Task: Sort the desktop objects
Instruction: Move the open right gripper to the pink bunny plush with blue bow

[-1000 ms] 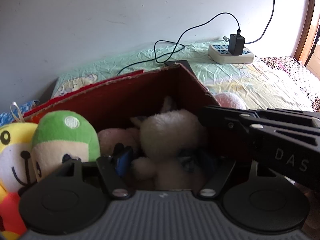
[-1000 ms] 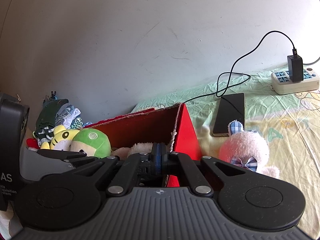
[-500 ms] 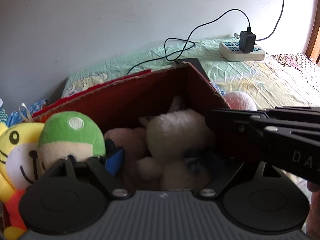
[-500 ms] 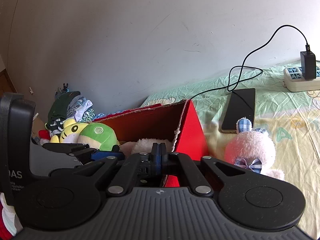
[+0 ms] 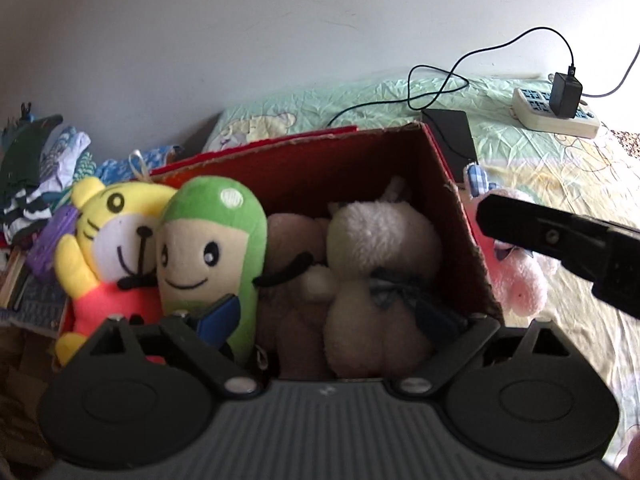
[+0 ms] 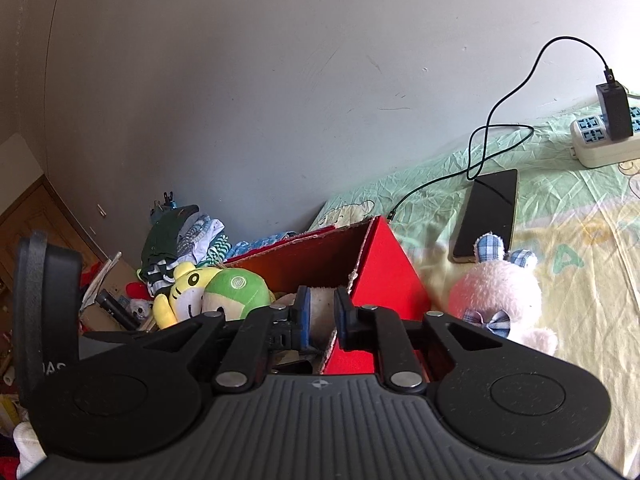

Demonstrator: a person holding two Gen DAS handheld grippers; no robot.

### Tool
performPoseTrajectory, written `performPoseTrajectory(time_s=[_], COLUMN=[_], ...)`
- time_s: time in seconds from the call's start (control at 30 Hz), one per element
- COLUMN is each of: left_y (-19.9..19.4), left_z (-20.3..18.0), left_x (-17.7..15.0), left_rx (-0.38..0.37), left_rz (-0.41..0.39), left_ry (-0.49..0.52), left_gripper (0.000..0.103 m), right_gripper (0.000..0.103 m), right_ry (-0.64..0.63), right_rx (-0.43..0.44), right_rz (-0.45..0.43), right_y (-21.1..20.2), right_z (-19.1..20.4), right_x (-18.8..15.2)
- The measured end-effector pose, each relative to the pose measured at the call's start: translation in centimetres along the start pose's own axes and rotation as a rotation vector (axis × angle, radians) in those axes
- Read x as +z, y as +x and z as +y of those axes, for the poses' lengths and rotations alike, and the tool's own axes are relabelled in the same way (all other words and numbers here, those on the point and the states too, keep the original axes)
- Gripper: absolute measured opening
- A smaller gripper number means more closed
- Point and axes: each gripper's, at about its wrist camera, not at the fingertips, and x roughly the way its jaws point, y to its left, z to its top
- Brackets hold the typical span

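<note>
A red cardboard box (image 5: 448, 184) holds a yellow tiger plush (image 5: 112, 224), a green-capped doll (image 5: 208, 232), a brownish plush (image 5: 292, 240) and a cream plush (image 5: 380, 240). My left gripper (image 5: 328, 316) hangs open over the box's near side, its blue pads either side of the toys, holding nothing. The right gripper (image 6: 322, 312) is open by a narrow gap just above the box's (image 6: 384, 264) right wall, with nothing between its pads. A pink rabbit plush (image 6: 496, 296) lies on the bedsheet outside the box, to its right.
A dark phone (image 6: 488, 208) on a cable lies behind the pink plush. A white power strip (image 6: 604, 140) with a black charger sits far right. Folded clothes (image 6: 180, 236) pile up left of the box. A grey wall stands behind.
The right gripper's pads, pressed together before, now stand slightly apart. The left gripper has lifted and drawn back, so more of the tiger and green doll shows.
</note>
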Motion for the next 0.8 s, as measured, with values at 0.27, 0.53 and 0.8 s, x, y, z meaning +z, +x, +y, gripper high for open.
performPoseTrajectory(time_s=[0.27,0.53,0.8], left_y=[-1.5,-4.3,-5.2], left_z=[-1.4,-3.3,-5.4], left_x=[-0.4,0.3,1.1], left_rx=[0.086,0.093,0.105], left_rz=[0.034,-0.020,-0.031], left_ry=[-0.034,-0.024,0.009], left_gripper=[0.096,0.096,0.096], right_gripper=[0.015,0.016,0.016], right_ry=[0.073,0.145,0.176], right_rx=[-0.013,-0.023,-0.025], right_rz=[0.045,0.062,0.080], right_y=[-1.9,-3.2,-3.2], right_z=[-2.9,-5.9,-7.8], right_x=[-0.3,-0.2,-0.1])
